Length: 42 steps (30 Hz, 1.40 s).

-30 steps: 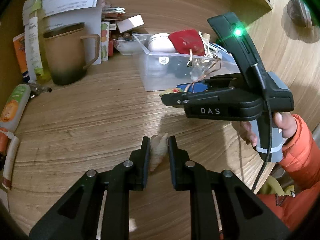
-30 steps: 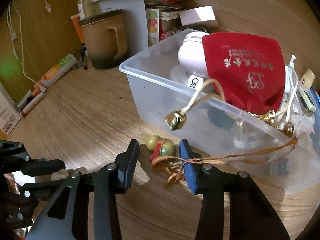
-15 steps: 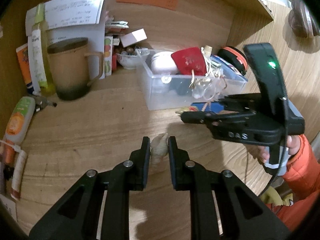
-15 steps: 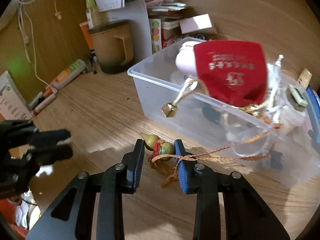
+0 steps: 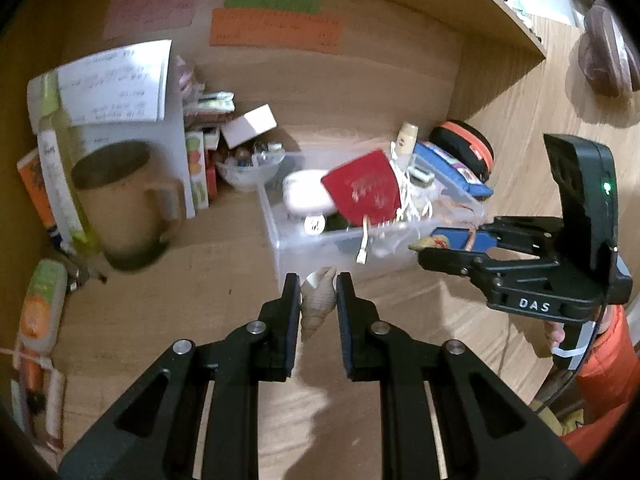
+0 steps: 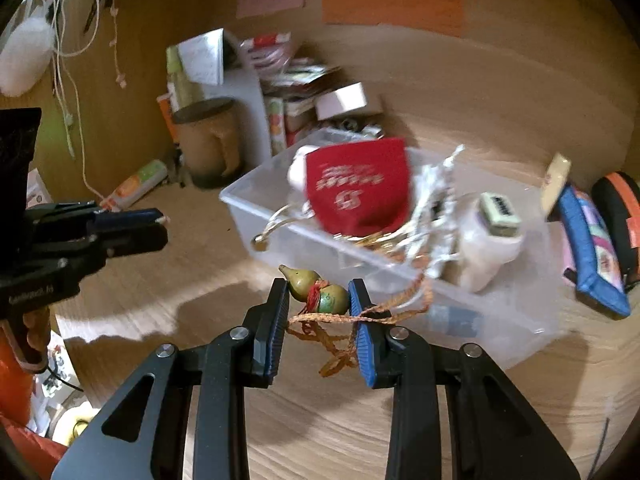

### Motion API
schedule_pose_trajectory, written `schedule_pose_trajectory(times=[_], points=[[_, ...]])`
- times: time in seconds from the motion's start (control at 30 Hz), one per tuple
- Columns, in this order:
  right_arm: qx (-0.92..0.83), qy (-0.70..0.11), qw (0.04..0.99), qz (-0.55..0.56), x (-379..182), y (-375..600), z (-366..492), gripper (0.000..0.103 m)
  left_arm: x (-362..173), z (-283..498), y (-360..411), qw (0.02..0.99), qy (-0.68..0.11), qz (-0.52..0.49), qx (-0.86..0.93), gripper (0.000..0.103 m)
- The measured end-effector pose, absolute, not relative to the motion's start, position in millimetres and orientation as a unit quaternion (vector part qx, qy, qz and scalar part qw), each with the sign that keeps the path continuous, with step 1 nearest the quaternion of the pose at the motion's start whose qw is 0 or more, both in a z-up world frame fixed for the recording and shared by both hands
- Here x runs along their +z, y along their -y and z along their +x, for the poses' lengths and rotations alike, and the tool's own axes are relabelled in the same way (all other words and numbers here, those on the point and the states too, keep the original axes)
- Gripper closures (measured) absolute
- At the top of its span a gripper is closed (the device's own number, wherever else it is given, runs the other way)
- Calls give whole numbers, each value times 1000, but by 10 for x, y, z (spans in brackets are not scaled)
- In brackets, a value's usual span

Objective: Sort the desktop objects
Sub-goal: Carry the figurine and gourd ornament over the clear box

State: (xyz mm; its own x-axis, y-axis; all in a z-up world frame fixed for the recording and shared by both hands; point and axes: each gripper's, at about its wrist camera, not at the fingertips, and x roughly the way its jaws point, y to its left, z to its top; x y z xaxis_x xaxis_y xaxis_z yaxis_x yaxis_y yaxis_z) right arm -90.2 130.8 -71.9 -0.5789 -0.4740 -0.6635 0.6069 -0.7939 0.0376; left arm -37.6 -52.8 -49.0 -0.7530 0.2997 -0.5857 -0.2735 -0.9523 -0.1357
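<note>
Both lifted: shell (image 5: pixel 318 300), gourd charm (image 6: pixel 318 292) (each clamped).

Warm, dim light falls from above and behind me, throwing my fingers' soft shadows onto the counter (image 5: pixel 168 304). Both views are smeared by motion: the mug (image 5: pixel 120 204) and red pouch (image 6: pixel 360 188) blur. Fisheye bends the edges; corners go black.

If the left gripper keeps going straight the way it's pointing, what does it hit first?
Most likely the near wall of the clear bin, just beyond the shell held in the left gripper. Depth is hard to judge through the fisheye.
</note>
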Motion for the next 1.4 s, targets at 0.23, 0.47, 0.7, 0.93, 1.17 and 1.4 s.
schedule_pose_trajectory(times=[0.23,0.47,0.7,0.93,1.17,1.4], points=[[-889,-94,305,329,-611,-1513,-985,75,-340,-622,411,160,24,-308,938,86],[-896,-75,293,325,-530,-1711,-1131,75,-336,-892,394,168,33,-312,934,86],[-903,-69,274,324,-490,-1862,-1300,75,-425,-1128,391,171,41,-325,929,86],[-899,-59,258,348,-621,-1966,-1498,75,-560,-1310,388,172,48,-344,922,86],[-895,-53,254,362,-711,-2020,-1584,75,-640,-1392,355,174,43,-354,918,86],[-891,-57,260,368,-735,-1982,-1617,75,-675,-1423,359,171,43,-359,917,86]])
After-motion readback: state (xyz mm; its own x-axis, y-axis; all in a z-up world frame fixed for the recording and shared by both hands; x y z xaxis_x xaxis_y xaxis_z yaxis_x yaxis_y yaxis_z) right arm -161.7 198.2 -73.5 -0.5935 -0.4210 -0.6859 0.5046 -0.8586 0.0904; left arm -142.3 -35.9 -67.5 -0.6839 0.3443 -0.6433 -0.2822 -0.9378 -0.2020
